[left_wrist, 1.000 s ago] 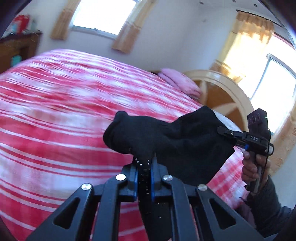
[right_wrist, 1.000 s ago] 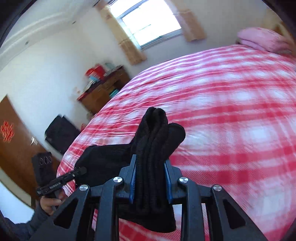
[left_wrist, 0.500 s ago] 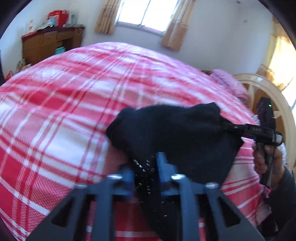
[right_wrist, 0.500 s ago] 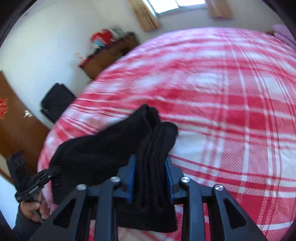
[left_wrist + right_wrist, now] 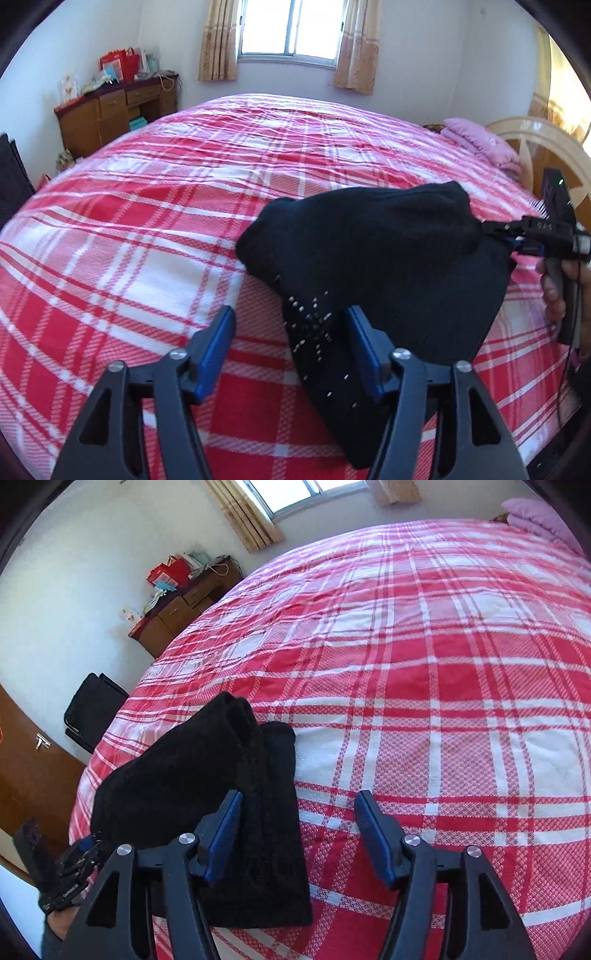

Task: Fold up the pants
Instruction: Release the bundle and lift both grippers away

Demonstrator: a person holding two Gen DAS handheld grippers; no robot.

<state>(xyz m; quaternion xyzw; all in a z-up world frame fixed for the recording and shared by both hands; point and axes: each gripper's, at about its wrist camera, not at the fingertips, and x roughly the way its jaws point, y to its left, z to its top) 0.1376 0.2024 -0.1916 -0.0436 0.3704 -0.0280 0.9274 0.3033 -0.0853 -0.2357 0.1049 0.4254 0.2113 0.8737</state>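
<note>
Left wrist view: my left gripper (image 5: 290, 338) stands wide apart, blue pads (image 5: 216, 347) clear of cloth on the left side. The black pants (image 5: 373, 266), folded into a compact bundle, lie on the red-and-white plaid bedspread (image 5: 147, 229), running from 6 o'clock up toward 2 o'clock; a narrow end with small white specks sits between my fingers, nothing pinching it. At 3 o'clock my right gripper (image 5: 495, 229) touches the bundle's far edge; from here I cannot tell its spread. Wooden dresser (image 5: 110, 114) at 10 o'clock, pink pillow (image 5: 484, 144) at 2 o'clock.

Right wrist view: my right gripper (image 5: 297, 823) is spread wide, holding nothing. Pants (image 5: 192, 782) lie at 7 to 8 o'clock, their edge against my left pad (image 5: 225, 834); the right pad sits over bare bedspread (image 5: 443, 664). Left gripper (image 5: 79, 860) at 8 o'clock, by the bundle's far end.
</note>
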